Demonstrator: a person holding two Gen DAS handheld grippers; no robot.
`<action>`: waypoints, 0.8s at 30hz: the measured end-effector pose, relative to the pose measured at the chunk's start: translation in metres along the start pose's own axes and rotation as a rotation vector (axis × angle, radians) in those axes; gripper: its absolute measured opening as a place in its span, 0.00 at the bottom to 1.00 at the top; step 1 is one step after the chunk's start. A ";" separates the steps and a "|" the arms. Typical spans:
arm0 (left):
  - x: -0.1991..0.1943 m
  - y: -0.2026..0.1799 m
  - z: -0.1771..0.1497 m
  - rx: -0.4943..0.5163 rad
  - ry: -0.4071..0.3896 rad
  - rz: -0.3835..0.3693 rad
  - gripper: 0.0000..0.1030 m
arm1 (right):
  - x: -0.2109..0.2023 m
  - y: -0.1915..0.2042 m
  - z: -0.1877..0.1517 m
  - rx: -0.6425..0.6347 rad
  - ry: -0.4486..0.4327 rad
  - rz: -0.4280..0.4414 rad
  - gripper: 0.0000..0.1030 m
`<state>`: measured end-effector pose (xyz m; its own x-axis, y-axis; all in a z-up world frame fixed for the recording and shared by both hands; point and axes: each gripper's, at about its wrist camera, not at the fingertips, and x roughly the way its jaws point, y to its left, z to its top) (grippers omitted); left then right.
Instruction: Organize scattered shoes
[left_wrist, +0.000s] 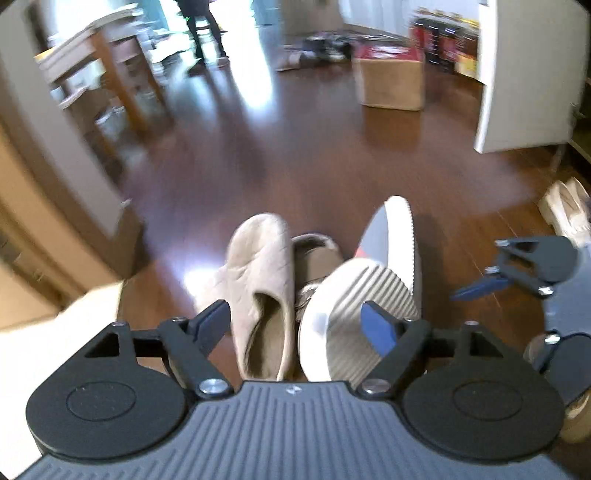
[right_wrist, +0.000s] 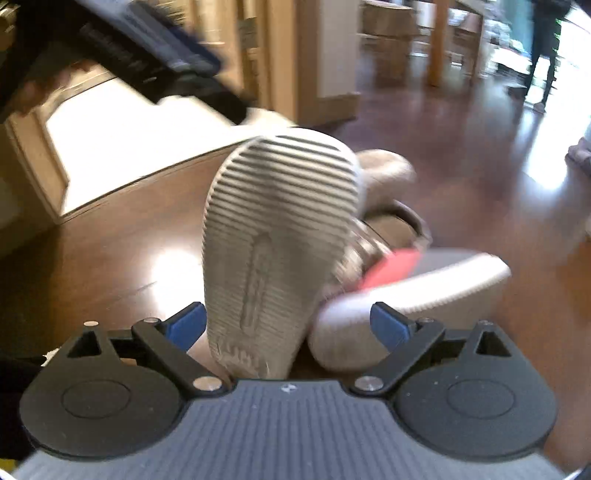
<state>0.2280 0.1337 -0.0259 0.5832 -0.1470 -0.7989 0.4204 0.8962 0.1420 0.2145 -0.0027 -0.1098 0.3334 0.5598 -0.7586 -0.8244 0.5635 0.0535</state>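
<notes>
- A dark wooden floor (left_wrist: 280, 147) ran through a bright room, with a cardboard box (left_wrist: 391, 83), a wooden shelf unit (left_wrist: 99, 74) and a white door panel (left_wrist: 524, 74) standing round it
- Four shoes lay bunched on the floor in the left wrist view: a beige slipper (left_wrist: 258, 288), a brown slipper (left_wrist: 317, 258) behind it, a white ribbed-sole shoe (left_wrist: 354, 321) and a white sneaker with a red patch (left_wrist: 395, 236)
- The beige slipper sat upright, its long axis running away from the camera, toe far and opening near; the ribbed-sole shoe was tipped with its sole facing the camera
- One more pale shoe (left_wrist: 565, 210) lay well apart at the right edge, seen only from the left wrist; blurred shoes sat far back by the box, too smeared to count
- The right wrist view showed the ribbed sole (right_wrist: 273, 236) full-on and standing tall, the red-patched sneaker (right_wrist: 417, 288) lying across to the right, and an open white box (right_wrist: 122, 147) at left, which the other view barely caught
- The left gripper (left_wrist: 299, 325) stood fairly wide, nothing pressed between its blue pads (left_wrist: 376, 325), shoes just beyond
- The right gripper (right_wrist: 288, 326) stood wide too, holding nothing; it also appeared at the right of the left wrist view (left_wrist: 517, 269)
- A person's legs (left_wrist: 207, 33) showed far back
</notes>
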 end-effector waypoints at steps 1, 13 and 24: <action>0.008 0.000 0.001 0.023 0.005 -0.031 0.77 | 0.005 -0.004 0.003 -0.002 0.002 0.003 0.92; -0.023 -0.044 -0.049 0.253 -0.061 -0.187 0.55 | -0.038 0.027 -0.032 -0.196 -0.073 0.027 0.21; -0.058 -0.125 -0.136 0.414 0.170 -0.496 0.62 | -0.079 0.137 -0.127 -0.426 0.220 0.070 0.29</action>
<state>0.0470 0.0868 -0.0767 0.1484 -0.4021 -0.9035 0.8624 0.4998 -0.0808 0.0170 -0.0474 -0.1250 0.2042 0.4198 -0.8844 -0.9706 0.2044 -0.1271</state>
